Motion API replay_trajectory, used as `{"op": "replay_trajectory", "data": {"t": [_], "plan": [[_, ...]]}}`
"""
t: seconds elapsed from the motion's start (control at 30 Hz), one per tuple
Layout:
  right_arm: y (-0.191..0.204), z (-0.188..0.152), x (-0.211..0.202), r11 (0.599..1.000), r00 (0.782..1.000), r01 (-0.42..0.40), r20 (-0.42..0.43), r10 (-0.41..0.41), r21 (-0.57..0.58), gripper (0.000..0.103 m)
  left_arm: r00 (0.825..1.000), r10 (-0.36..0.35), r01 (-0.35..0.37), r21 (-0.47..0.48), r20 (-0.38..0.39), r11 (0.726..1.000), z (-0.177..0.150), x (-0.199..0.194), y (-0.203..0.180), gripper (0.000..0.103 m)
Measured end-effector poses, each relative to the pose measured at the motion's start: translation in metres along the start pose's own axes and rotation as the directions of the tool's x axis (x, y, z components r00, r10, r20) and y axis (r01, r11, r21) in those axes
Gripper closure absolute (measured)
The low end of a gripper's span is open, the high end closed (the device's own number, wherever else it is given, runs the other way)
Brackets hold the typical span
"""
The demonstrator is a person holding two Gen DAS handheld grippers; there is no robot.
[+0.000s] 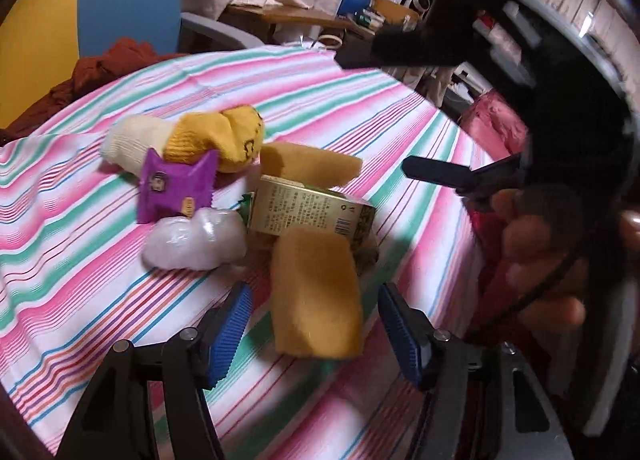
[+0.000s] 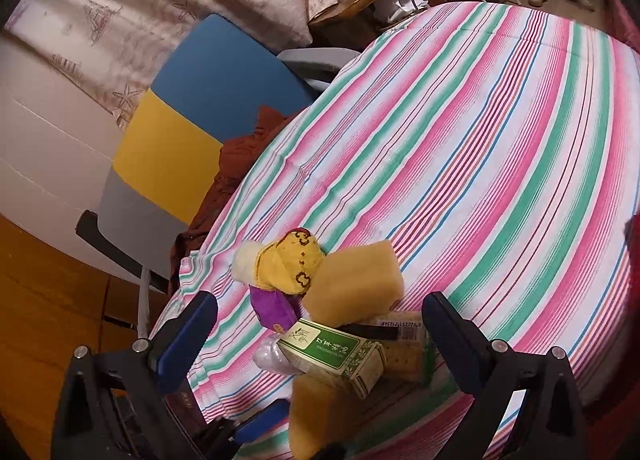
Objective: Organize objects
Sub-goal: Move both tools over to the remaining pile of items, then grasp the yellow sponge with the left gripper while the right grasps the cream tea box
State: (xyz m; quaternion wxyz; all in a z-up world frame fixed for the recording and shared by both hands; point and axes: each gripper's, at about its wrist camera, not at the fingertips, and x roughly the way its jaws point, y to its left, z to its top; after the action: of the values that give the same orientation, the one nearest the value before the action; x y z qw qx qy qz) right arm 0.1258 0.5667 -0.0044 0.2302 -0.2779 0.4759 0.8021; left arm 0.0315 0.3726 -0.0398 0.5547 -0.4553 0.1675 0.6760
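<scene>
A small pile lies on the striped tablecloth [image 1: 360, 99]. It holds a yellow and white sock [image 1: 216, 135], a purple snack packet [image 1: 172, 187], a clear plastic-wrapped lump [image 1: 196, 244], a green and gold box [image 1: 308, 207] and two yellow sponges. My left gripper [image 1: 316, 336] is open, its blue pads on either side of the near sponge [image 1: 316, 292] without touching it. My right gripper [image 2: 320, 336] is open and hovers above the pile, over the green box [image 2: 336, 356]. The far sponge [image 2: 352, 288] leans on the box. A barcoded packet [image 2: 404, 340] lies under it.
A blue, yellow and grey chair [image 2: 180, 127] stands at the table's far edge with a rust-coloured cloth [image 2: 236, 163] on it. A person's hand [image 1: 540, 244] holds the right gripper [image 1: 394, 115]. A pink bundle [image 1: 496, 119] lies beyond the table's right edge. Behind is a cluttered desk [image 1: 304, 15].
</scene>
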Motion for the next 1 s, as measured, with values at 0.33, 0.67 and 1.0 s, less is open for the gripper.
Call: {"op": "replay_trajectory", "data": {"t": [0.33,0.67,1.0], "plan": [[0.005,-0.005,0.019,0.998,0.994,0.043,-0.101,-0.048,-0.050,0.000,1.000,0.020,-0.020,-0.029,0.005,0.999,-0.024,-0.001,0.019,0.068],[0.017,-0.015,0.033,0.987,0.982,0.063,-0.166,-0.087,-0.149,0.000,0.997,0.070,-0.067,-0.105,0.026,0.992,-0.063,-0.040,0.043,0.068],[0.037,-0.035,0.048,0.957,0.953,0.075,-0.262,-0.151,-0.280,0.000,0.994,0.100,-0.094,-0.128,0.036,0.987,-0.088,-0.053,0.046,0.068]]}}
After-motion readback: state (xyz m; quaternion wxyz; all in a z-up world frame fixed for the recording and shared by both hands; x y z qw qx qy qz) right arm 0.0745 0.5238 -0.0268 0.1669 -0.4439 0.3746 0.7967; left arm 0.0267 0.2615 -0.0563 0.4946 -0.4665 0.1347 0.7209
